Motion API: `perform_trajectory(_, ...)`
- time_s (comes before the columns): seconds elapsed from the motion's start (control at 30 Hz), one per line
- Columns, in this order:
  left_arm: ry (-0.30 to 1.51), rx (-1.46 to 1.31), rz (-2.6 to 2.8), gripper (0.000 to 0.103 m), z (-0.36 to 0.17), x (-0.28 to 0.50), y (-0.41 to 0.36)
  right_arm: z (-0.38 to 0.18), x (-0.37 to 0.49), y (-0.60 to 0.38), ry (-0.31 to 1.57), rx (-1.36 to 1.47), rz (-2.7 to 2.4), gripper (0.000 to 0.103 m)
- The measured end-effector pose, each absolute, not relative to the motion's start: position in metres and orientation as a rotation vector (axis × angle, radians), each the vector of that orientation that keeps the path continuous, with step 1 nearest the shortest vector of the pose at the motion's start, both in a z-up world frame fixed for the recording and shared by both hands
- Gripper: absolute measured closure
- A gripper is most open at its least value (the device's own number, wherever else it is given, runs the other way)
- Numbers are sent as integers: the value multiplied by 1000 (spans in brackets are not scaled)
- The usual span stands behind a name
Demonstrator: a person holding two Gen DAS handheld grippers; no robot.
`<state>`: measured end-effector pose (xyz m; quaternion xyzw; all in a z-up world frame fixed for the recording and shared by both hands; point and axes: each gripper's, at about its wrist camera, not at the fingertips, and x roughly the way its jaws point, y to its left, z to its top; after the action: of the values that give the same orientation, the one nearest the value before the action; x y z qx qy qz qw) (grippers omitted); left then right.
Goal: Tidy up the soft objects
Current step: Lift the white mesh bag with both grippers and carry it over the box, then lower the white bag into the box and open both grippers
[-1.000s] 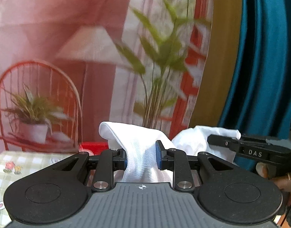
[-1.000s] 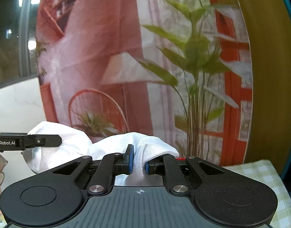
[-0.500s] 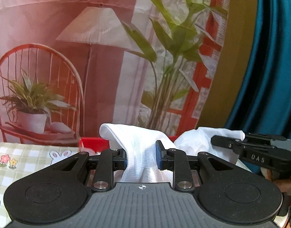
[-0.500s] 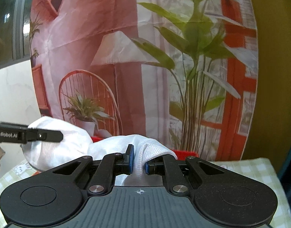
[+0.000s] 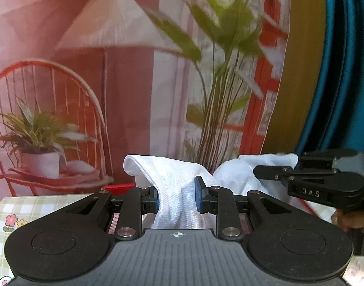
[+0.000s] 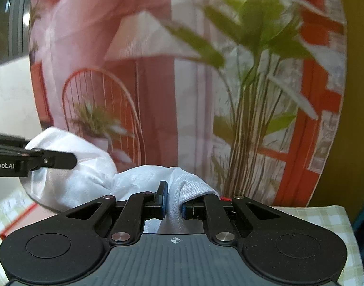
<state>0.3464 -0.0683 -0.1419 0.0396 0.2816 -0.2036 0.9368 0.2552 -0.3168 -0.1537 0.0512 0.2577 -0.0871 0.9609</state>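
Lower in both views, more checked tablecloth (image 5: 39,205) is now seen than a second ago. White cloth (image 5: 177,190) is pinched at lower centre by the left gripper (image 5: 176,197) and likewise by the right gripper (image 6: 173,206). Behind, a printed backdrop (image 5: 105,76) is blurred; a red bin (image 5: 120,187) is mostly hidden.
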Motion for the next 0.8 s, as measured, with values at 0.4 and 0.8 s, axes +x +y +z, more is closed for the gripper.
perform_trajectory(0.4,797,193,-427,79,-191,390,-83,-184,311,-312,784,94,-127,93)
perform_trajectory(0.8,911,279,-489,79,-209,404,-96,-221,335,-311,988,135,-95,95)
